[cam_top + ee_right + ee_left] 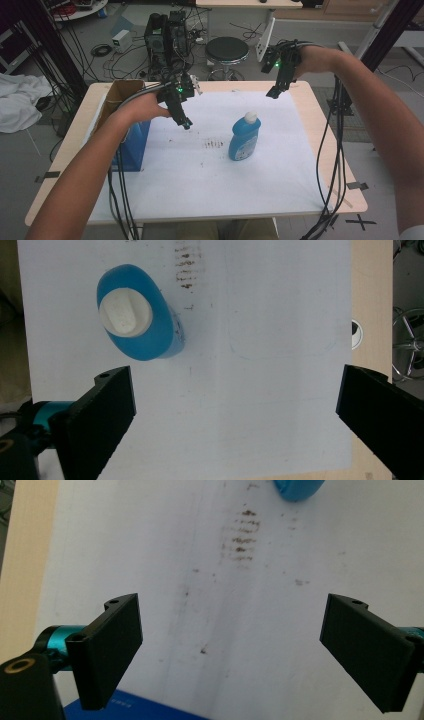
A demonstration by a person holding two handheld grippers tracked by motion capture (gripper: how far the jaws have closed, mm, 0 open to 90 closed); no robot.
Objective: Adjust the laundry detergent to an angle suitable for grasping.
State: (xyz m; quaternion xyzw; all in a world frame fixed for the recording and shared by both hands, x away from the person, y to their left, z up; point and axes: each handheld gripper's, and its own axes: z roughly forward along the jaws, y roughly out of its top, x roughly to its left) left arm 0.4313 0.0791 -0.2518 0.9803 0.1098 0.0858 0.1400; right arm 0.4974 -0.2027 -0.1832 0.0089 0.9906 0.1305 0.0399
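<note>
Holding both grippers up over the table (pixel 320 135), I have nothing in either of them. My left gripper (pixel 186 123) hangs above the white sheet (pixel 200 185) near its far left part, its jaws spread wide and empty; in the left gripper view (pixel 230 650) I see only the sheet between them, with a patch of brown smudges (pixel 244 535) ahead and a blue edge of the box (pixel 135 710) at the bottom. My right gripper (pixel 274 92) is raised over the far right part of the table, jaws likewise wide apart and gripping nothing; in the right gripper view (pixel 235 420) bare sheet lies between them.

The blue bottle (pixel 244 137) stands upright on the sheet, a little right of the middle, between my two grippers and apart from both. It has a white cap (pixel 250 117) and a pale label (pixel 243 146) on its front; there is print on that label, but it is too small and blurred for me to read, and I cannot make out a brand. From the right gripper view I look down on the bottle (pixel 137 315) and its cap (pixel 125 312), ahead of my left-hand jaw and not touching it. The smudges (pixel 215 144) lie on the sheet just left of the bottle.

The open cardboard box with blue sides (pixel 132 142) sits at the left edge of the table, beside my left forearm. I cannot read any writing on it.
</note>
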